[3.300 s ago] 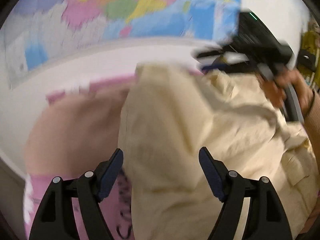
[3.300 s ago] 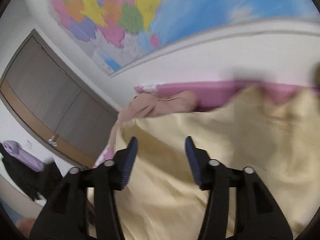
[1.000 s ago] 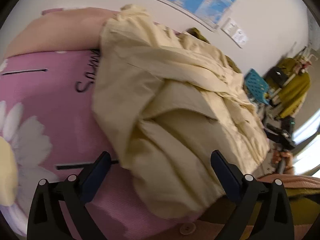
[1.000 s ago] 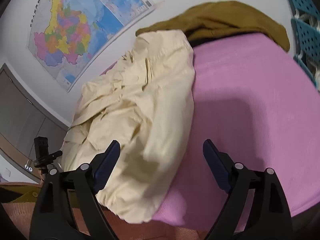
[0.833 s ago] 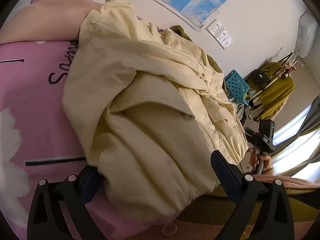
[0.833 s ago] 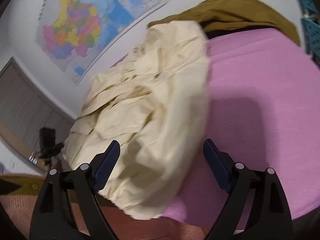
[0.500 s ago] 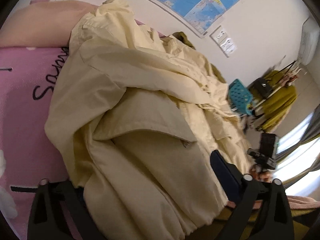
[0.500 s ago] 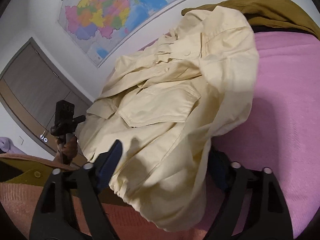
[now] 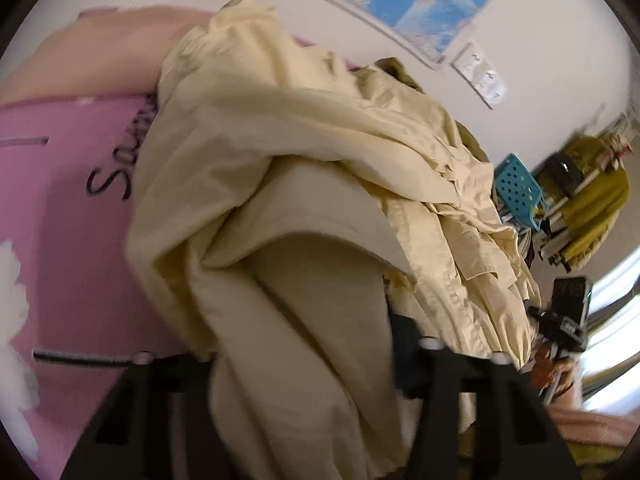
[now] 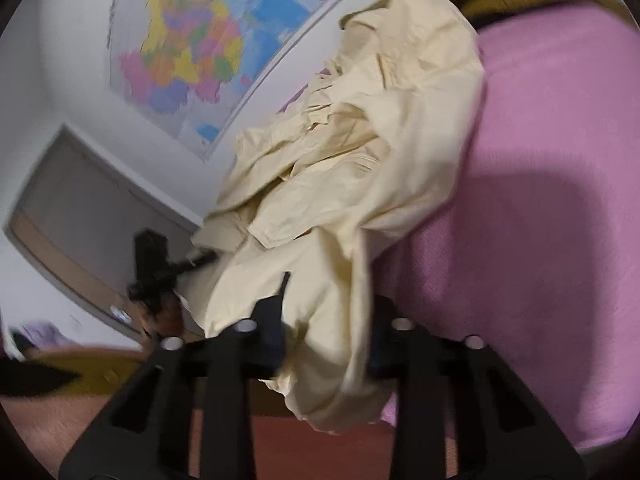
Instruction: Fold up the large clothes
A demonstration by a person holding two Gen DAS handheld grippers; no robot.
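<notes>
L gripper [image 9: 304,344]: jaws part closed, cream jacket [image 9: 304,184] bunched between, fingertips buried in cloth, so grip can't be confirmed. R gripper [image 10: 324,320]: jaws pinched on jacket hem. Jacket heaped ahead on pink bedcover [image 10: 560,160].

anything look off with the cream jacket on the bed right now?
Yes. The cream jacket lies bunched and crumpled on the pink bedspread, not spread flat, and its hem hangs off the near edge. Fabric drapes over both the left gripper and the right gripper, hiding their fingertips.
</notes>
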